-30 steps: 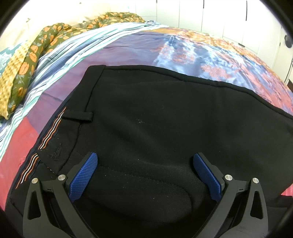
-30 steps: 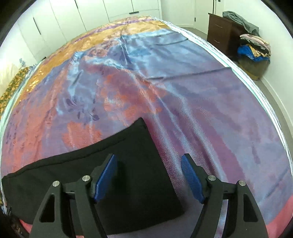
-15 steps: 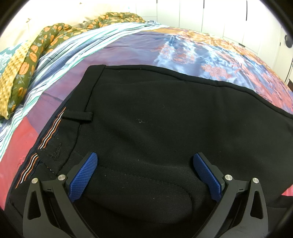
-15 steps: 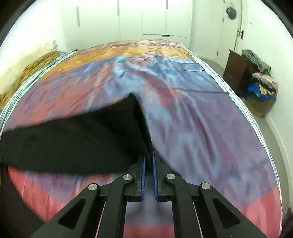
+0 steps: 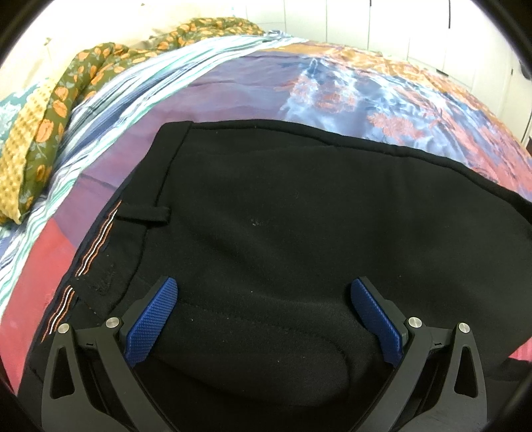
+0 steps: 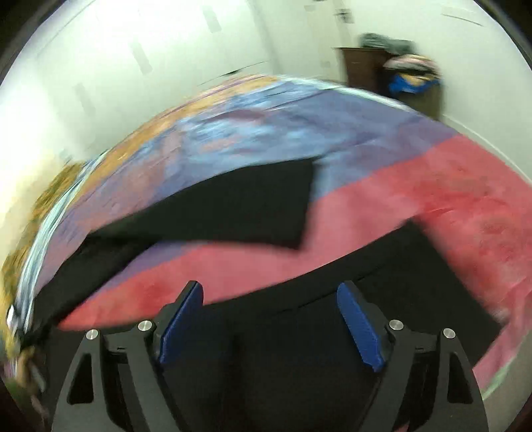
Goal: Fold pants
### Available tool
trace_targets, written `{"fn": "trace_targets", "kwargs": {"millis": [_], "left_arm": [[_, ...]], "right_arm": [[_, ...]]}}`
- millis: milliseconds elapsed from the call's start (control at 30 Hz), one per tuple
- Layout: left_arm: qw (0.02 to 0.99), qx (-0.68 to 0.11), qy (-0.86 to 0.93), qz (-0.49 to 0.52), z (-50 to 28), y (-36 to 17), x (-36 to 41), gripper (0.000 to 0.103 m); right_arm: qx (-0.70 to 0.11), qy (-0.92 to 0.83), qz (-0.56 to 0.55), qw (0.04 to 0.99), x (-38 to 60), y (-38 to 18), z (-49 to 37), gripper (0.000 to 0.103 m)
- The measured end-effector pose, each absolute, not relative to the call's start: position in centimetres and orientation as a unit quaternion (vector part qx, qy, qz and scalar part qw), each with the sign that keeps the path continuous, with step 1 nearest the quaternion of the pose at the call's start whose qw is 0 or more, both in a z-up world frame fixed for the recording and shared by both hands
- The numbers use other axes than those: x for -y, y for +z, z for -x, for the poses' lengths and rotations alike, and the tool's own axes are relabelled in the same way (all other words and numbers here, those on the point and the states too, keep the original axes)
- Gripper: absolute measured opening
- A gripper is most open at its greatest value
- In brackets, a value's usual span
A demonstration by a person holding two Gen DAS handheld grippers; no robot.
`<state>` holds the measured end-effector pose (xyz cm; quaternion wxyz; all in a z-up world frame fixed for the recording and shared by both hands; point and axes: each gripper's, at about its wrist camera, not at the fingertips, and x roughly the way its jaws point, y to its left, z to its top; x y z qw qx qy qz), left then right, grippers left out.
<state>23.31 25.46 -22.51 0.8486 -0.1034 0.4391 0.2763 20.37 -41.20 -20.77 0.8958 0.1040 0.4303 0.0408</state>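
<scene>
- Black pants (image 5: pixel 299 232) lie spread on the patterned bedspread (image 5: pixel 382 83); the waistband end with its belt loop (image 5: pixel 143 214) and orange-and-white inner stitching (image 5: pixel 96 239) points toward the left of the left wrist view.
- In that view a folded black flap (image 5: pixel 266 359) of the pants lies on top, between the left gripper (image 5: pixel 264 312) fingers; the blue pads (image 5: pixel 151 319) stand wide apart and press on nothing.
- The right wrist view, blurred, shows a pant-leg end (image 6: pixel 266 206) lying across the purple and red bedspread (image 6: pixel 432 186), and more black fabric (image 6: pixel 365 299) at the near edge beneath the right gripper (image 6: pixel 271 319).
- The right gripper's jaws are opening and stand wide; black cloth shows behind the gap, but no pad grips it.
- Only the left wrist view shows the striped sheet (image 5: pixel 139 86) and the floral pillows (image 5: pixel 50 109) past the waistband.
- Only the right wrist view shows a dark wooden dresser (image 6: pixel 359 66) with heaped clothes (image 6: pixel 412 71) against the far wall, well apart from the pants.
- White cabinet doors (image 5: pixel 415 30) stand behind the bed.
</scene>
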Motion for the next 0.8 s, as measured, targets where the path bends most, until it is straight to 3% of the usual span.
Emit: {"fn": "trace_targets", "kwargs": {"millis": [67,100,133,233,800], "left_arm": [[0.848,-0.440,0.276,0.104,-23.3,-22.5,-25.4,0.103],[0.848,-0.440,0.276,0.104,-23.3,-22.5,-25.4,0.103],[0.848,-0.441,0.276,0.104,-23.3,-22.5,-25.4,0.103],[0.848,-0.441,0.276,0.104,-23.4,-22.5,-25.4,0.103],[0.848,-0.441,0.276,0.104,-23.4,-22.5,-25.4,0.103]], "right_arm": [[-0.448,0.036,-0.078,0.890,39.2,-21.9,-20.4,0.091],[-0.473,0.039,-0.062,0.878,38.0,-23.3,-20.8,0.100],[-0.485,0.036,-0.043,0.873,37.4,-24.2,-21.0,0.103],[-0.480,0.027,-0.004,0.877,36.4,-24.8,-20.8,0.103],[-0.451,0.037,-0.015,0.892,37.3,-26.0,-20.3,0.103]]}}
